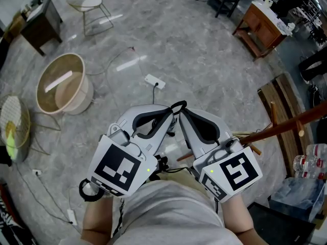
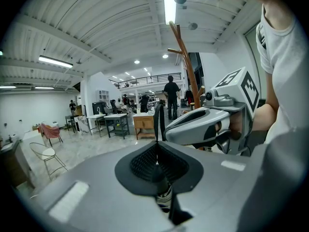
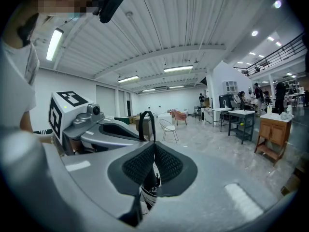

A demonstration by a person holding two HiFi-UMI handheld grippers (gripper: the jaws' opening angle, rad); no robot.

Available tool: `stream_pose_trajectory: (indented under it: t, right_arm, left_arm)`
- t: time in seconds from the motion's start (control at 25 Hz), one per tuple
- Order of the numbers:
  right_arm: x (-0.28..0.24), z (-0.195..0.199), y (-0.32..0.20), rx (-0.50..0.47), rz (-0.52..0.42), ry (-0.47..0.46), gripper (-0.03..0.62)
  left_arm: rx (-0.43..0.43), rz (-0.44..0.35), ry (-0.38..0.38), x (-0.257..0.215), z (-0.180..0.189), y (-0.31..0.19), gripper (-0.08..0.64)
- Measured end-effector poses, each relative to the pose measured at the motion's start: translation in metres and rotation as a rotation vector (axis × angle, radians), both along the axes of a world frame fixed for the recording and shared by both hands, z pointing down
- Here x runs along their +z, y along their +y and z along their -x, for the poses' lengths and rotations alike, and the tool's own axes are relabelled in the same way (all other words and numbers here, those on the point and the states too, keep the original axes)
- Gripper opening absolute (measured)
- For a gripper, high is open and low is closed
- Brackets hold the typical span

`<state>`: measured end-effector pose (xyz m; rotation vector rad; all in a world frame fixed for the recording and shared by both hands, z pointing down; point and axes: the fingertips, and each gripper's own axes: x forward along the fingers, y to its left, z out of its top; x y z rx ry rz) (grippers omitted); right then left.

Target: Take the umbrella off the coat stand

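My two grippers are held side by side in front of my body, tips meeting. The left gripper (image 1: 171, 112) and the right gripper (image 1: 182, 111) are both shut on the umbrella's black strap loop (image 1: 179, 105), which sticks up past the pads (image 2: 158, 122) (image 3: 145, 123). The umbrella's black-and-white patterned body (image 2: 164, 197) (image 3: 147, 192) hangs just under the jaws and is mostly hidden by them. The wooden coat stand (image 1: 286, 126) leans in at the right of the head view and rises behind the right gripper in the left gripper view (image 2: 186, 66).
On the grey floor are a round basket (image 1: 61, 86), a wire chair (image 1: 92, 4), a white power strip (image 1: 155, 81) with cables, and a wooden cabinet (image 1: 263, 27). Water bottles (image 1: 306, 162) sit by the stand. People (image 2: 171, 93) stand far off.
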<state>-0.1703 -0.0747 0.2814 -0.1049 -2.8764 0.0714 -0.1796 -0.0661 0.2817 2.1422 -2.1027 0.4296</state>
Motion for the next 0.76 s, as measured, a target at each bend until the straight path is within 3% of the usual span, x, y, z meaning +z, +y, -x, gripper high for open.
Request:
stream_pose_trajectory:
  t: [0.76]
  right_arm:
    - [0.0015, 0.0019, -0.0008, -0.002, 0.002, 0.001, 0.003]
  left_arm:
    - [-0.005, 0.004, 0.001, 0.0014, 0.0026, -0.0006, 0.021]
